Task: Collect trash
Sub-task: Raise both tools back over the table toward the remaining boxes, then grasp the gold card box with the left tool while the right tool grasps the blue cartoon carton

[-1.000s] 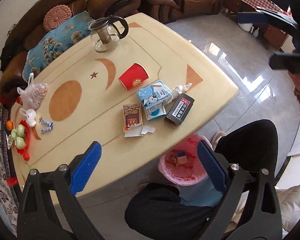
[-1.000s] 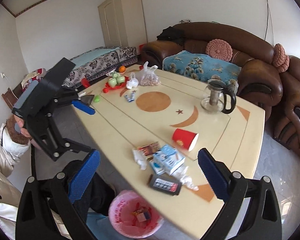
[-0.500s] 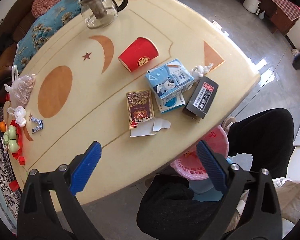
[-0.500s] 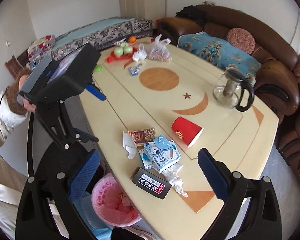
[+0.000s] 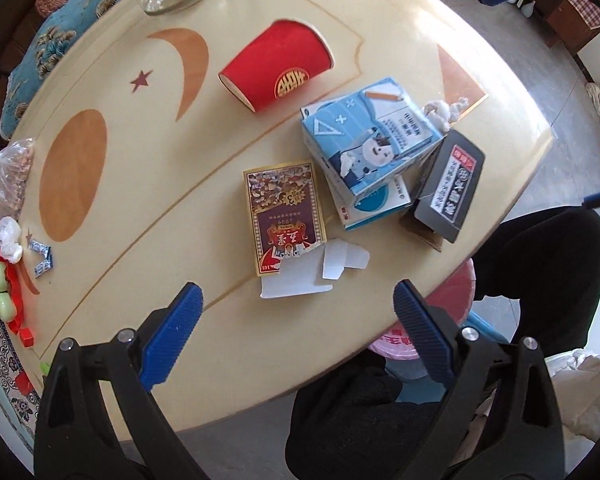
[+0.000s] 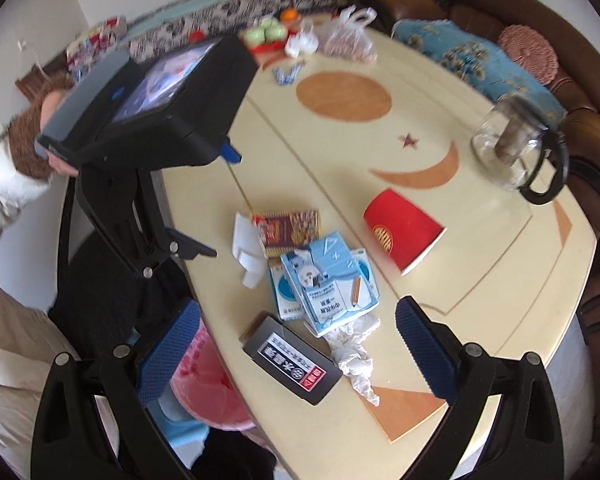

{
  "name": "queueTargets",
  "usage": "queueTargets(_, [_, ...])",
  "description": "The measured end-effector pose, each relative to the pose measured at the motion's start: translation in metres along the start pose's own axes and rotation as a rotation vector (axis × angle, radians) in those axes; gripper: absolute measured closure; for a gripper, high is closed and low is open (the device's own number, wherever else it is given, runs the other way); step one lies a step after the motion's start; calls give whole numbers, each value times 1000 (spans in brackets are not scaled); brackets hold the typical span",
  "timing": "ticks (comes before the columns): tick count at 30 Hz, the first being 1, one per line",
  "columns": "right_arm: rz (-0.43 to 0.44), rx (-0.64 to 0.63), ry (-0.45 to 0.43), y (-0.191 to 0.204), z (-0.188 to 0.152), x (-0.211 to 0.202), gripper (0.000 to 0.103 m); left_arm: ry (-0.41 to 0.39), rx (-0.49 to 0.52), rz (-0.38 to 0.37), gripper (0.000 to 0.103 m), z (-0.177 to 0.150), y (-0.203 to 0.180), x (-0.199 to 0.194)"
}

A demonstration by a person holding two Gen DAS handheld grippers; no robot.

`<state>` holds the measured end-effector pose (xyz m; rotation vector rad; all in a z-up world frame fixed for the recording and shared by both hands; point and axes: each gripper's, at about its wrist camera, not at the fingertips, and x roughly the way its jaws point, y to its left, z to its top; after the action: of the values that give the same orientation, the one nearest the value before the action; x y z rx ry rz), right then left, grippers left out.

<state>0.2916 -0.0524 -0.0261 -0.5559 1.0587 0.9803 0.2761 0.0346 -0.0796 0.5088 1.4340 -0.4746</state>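
Now both tools hover over the near edge of the cream table (image 5: 112,268), and both are spread wide with nothing between the fingers: the left gripper (image 5: 296,330) above the torn white card scraps (image 5: 300,276), the right gripper (image 6: 298,344) above the black box (image 6: 296,364). Counting the litter clustered near that edge: one red paper cup (image 5: 278,66) lying on its side, one maroon and gold packet (image 5: 284,216) lying flat, one blue milk carton (image 5: 366,138) resting on one flat blue and white box (image 5: 374,204), one black box just right of them at the table's edge, and one crumpled white tissue (image 6: 354,350) touching the carton. Below the table edge, one pink-lined bin (image 6: 210,392) sits beside the person's dark trousers. Far across the table stands one glass teapot (image 6: 512,146). At the far left end I count one clear bag of nuts (image 5: 8,172), two wrapped candies (image 5: 42,258) and a red tray of green fruit (image 5: 0,292), though how many fruits is hard to tell.
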Motion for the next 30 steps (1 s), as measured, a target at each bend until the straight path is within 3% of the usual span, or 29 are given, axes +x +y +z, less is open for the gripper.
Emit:
queueTargets(16, [33, -118, 205, -13, 9, 91, 7, 99, 66, -18, 9, 26, 4, 63])
queueTargets(24, [50, -149, 236, -19, 14, 120, 8, 96, 79, -51, 9, 34, 12, 75])
queueTargets(25, [59, -144, 238, -19, 14, 124, 9, 95, 75, -55, 9, 35, 15, 76])
queueTargets(27, [60, -153, 240, -17, 13, 128, 22, 96, 78, -50, 9, 37, 17, 78])
queueTargets(30, [44, -164, 244, -11, 11, 132, 29, 102, 78, -51, 9, 42, 25, 81])
